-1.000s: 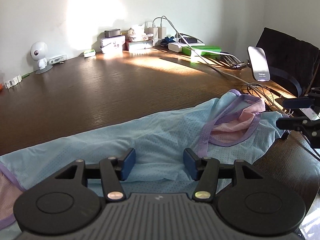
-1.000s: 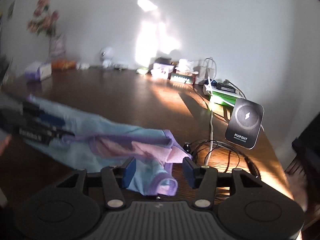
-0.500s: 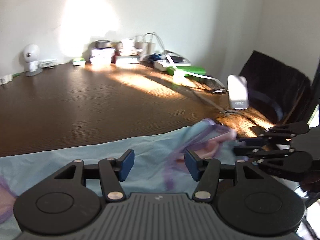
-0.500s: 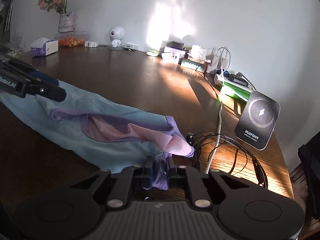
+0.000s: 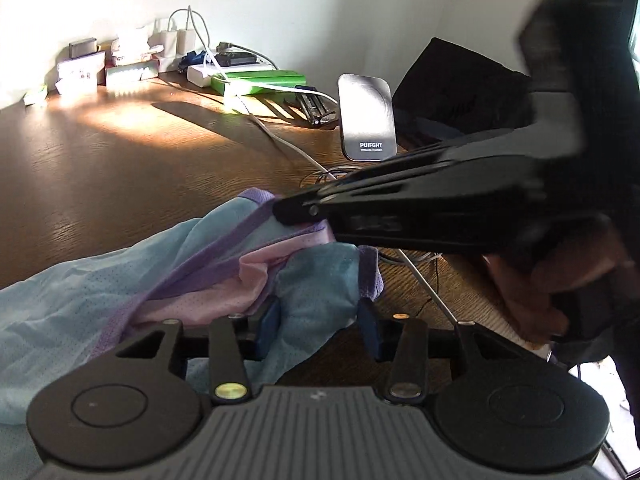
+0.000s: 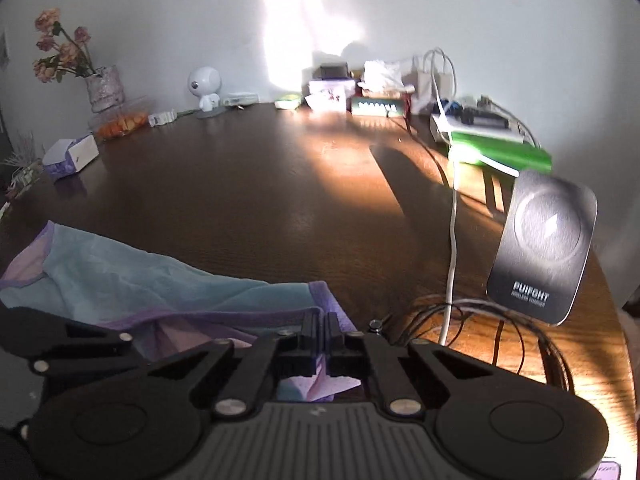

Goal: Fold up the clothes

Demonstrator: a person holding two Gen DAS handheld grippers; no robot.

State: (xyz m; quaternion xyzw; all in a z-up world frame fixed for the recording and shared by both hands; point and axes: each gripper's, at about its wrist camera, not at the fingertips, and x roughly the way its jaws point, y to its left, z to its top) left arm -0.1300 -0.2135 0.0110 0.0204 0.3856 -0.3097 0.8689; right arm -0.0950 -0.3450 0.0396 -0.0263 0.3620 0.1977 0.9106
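Observation:
A light blue mesh garment (image 5: 100,300) with purple trim and a pink lining lies bunched on the dark wooden table (image 5: 120,168). My left gripper (image 5: 318,326) has its jaws closing. A blue fold of the garment sits between them, and the pads do not visibly press it. My right gripper (image 5: 292,214) comes in from the right, held by a hand (image 5: 552,280). It is shut on the purple hem. In the right wrist view the right gripper (image 6: 325,332) pinches the purple-trimmed corner of the garment (image 6: 120,276).
A black wireless charger stand (image 6: 544,248) and loose cables (image 6: 452,240) sit just right of the garment. A green box (image 5: 260,82), chargers and small boxes line the wall. Far left are a flower vase (image 6: 102,88) and a tissue box (image 6: 72,156). A black chair (image 5: 460,88) stands behind the table's right end.
The right gripper has shut on the purple hem. The left gripper has swung right along the garment to its collar end beside the right gripper, and its jaws have narrowed around a blue fold.

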